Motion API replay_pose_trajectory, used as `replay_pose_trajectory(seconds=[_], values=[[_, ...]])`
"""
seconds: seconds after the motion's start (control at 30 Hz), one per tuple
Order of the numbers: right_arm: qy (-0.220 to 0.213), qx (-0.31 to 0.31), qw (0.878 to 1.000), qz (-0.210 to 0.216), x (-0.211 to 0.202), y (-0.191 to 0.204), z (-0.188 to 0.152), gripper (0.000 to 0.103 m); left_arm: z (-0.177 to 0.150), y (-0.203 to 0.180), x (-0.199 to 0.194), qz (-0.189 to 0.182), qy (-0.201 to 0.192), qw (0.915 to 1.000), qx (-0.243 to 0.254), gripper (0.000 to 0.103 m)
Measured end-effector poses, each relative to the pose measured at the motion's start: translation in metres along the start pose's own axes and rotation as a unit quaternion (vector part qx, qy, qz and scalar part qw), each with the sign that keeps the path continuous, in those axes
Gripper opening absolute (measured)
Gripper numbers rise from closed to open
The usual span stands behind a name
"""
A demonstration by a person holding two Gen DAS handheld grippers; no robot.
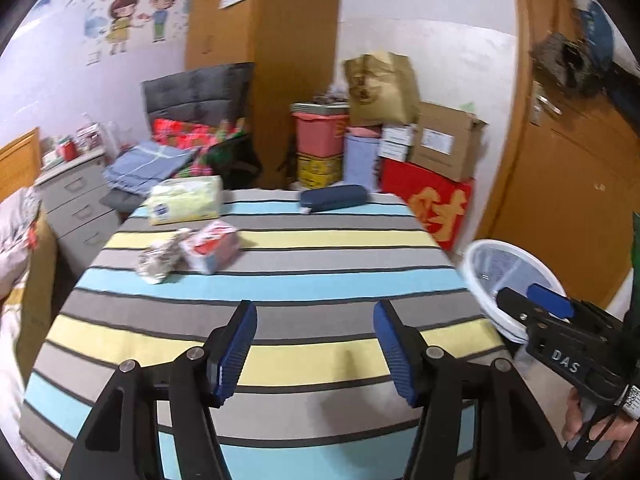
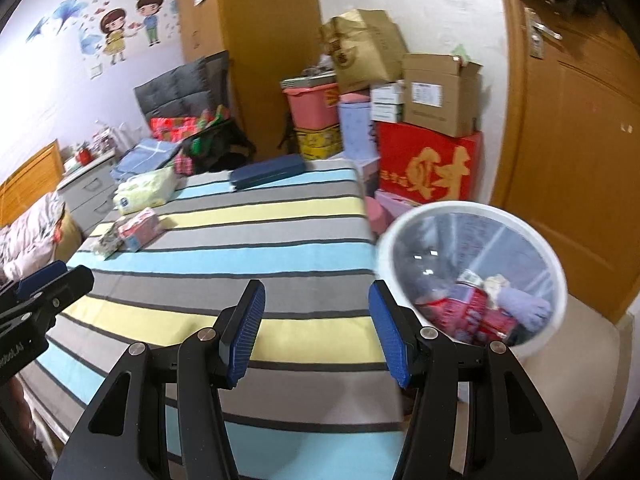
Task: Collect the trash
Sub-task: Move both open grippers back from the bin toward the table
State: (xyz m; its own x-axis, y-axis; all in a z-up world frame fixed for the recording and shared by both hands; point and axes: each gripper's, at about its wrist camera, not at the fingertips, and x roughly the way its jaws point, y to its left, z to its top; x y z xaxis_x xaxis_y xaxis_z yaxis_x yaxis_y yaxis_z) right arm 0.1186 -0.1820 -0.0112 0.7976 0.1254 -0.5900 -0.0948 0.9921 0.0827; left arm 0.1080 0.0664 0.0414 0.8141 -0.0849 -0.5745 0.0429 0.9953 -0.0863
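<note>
A crumpled wrapper and a red-and-white packet lie on the striped table at the far left; they also show in the right wrist view, the wrapper beside the packet. A white bin lined with clear plastic stands right of the table and holds red packaging and paper. My left gripper is open and empty over the table's near part. My right gripper is open and empty by the bin's left rim; it also shows at the bin in the left wrist view.
A yellow tissue pack and a dark blue case lie at the table's far edge. Stacked boxes and a pink tub stand behind. A wooden door is at the right, grey drawers at the left.
</note>
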Motion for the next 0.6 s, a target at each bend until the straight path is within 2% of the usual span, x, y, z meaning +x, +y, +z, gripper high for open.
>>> replay_pose_trajectory(seconds=[0.37, 0.6], values=[[0.014, -0.036, 0.999, 0.034, 0.022, 0.051, 0.010, 0.056, 0.003, 0.087, 0.006, 0.064, -0.002, 0.9965, -0.054, 0.061], [0.022, -0.044, 0.997, 0.061, 0.043, 0.083, 0.021, 0.056, 0.007, 0.141, 0.024, 0.089, 0.014, 0.9930, -0.076, 0.067]])
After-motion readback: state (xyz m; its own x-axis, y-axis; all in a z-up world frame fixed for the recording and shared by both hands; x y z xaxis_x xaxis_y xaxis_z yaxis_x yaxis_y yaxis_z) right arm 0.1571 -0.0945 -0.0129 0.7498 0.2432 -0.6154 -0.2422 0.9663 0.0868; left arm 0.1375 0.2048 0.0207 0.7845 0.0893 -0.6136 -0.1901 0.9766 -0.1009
